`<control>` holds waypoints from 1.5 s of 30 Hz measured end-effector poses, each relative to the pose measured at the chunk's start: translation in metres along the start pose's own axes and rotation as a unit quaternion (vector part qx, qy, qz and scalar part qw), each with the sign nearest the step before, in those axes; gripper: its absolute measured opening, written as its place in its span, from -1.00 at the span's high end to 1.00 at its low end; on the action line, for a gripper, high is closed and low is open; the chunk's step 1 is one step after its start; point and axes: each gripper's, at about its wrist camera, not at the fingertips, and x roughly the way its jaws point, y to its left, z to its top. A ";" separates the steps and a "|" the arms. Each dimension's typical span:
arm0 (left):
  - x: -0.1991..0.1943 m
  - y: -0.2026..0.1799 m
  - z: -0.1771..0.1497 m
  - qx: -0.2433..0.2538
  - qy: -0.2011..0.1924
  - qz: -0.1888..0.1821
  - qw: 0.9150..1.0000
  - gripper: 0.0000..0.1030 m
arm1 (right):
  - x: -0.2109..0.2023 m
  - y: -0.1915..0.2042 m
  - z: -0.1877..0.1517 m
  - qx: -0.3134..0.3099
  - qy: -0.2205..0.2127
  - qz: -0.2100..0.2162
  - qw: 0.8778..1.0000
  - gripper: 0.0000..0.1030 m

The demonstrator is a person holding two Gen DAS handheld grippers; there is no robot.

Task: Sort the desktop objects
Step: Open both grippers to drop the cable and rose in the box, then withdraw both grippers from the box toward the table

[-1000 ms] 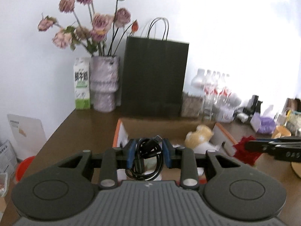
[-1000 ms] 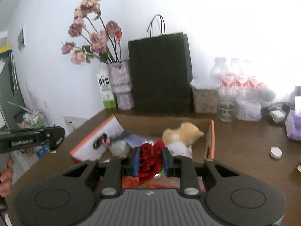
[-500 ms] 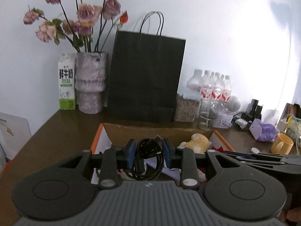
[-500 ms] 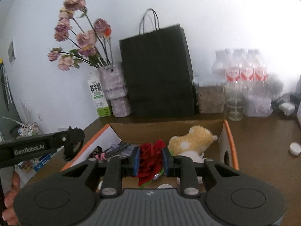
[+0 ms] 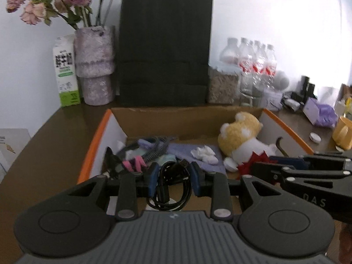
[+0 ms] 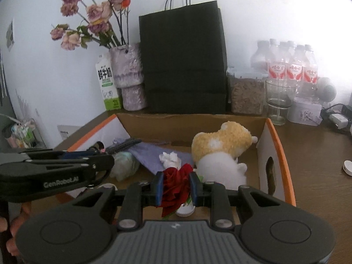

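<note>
My left gripper (image 5: 175, 181) is shut on a coiled black cable (image 5: 173, 189) and hangs over the near part of an open cardboard box (image 5: 187, 115) with orange-edged flaps. My right gripper (image 6: 176, 187) is shut on a red artificial rose (image 6: 177, 182) over the same box (image 6: 272, 145). Inside lie a yellow and white plush toy (image 5: 241, 134), a purple cloth (image 6: 149, 154), a white tissue wad (image 5: 203, 153), a hairbrush and pink clips. In the right wrist view the left gripper shows from the side (image 6: 66, 171); in the left wrist view the right one (image 5: 308, 171) shows beside the rose (image 5: 253, 162).
Behind the box stand a black paper bag (image 5: 164, 50), a vase of dried roses (image 5: 94, 66), a milk carton (image 5: 66, 70), a jar of grain (image 6: 245, 93), a glass (image 6: 278, 99) and water bottles (image 6: 292, 63). A yellow mug (image 5: 343, 132) and a white cap (image 6: 347, 167) sit on the right of the brown table.
Both grippers have sunk and come forward over the box, each still holding its object. The box and its contents now look nearer and fill more of both views.
</note>
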 end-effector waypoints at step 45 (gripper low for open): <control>-0.077 -0.003 0.004 -0.003 -0.095 0.089 0.991 -1.00 | -0.073 0.016 0.007 -0.033 -0.063 -0.055 0.996 -1.00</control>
